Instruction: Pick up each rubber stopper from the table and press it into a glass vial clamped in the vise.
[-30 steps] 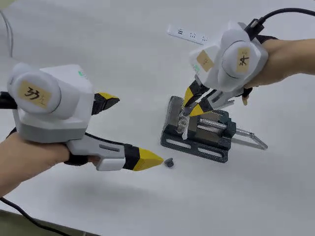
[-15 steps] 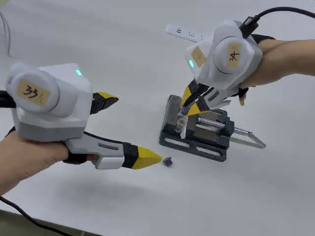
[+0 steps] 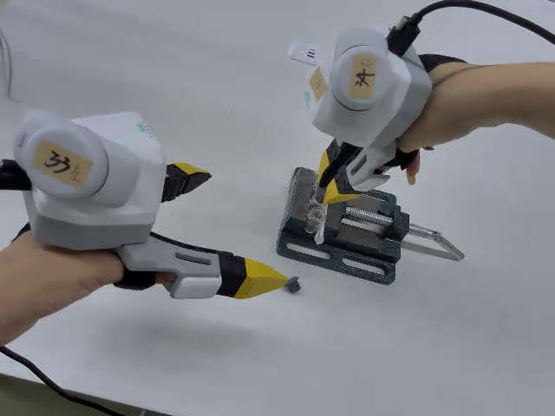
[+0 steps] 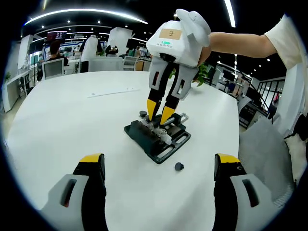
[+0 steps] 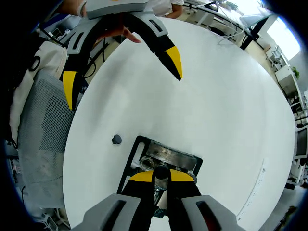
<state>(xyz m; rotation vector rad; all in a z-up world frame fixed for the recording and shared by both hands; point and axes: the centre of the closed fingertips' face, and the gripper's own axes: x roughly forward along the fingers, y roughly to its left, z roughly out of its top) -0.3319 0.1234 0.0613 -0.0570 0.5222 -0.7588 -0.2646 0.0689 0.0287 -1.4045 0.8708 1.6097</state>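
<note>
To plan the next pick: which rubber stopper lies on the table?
The loose stopper near the left gripper; the held stopper sits in the right gripper over the vise.

Bright, even light from ceiling strips (image 4: 86, 9); soft shadows on the white table (image 3: 217, 87); both gripper views bend at the edges.

Head view: high, near, faces down at vise (image 3: 347, 250). Left gripper view: low, farther, faces across table (image 4: 72, 120) to same vise. Right gripper view: directly above it, close.
</note>
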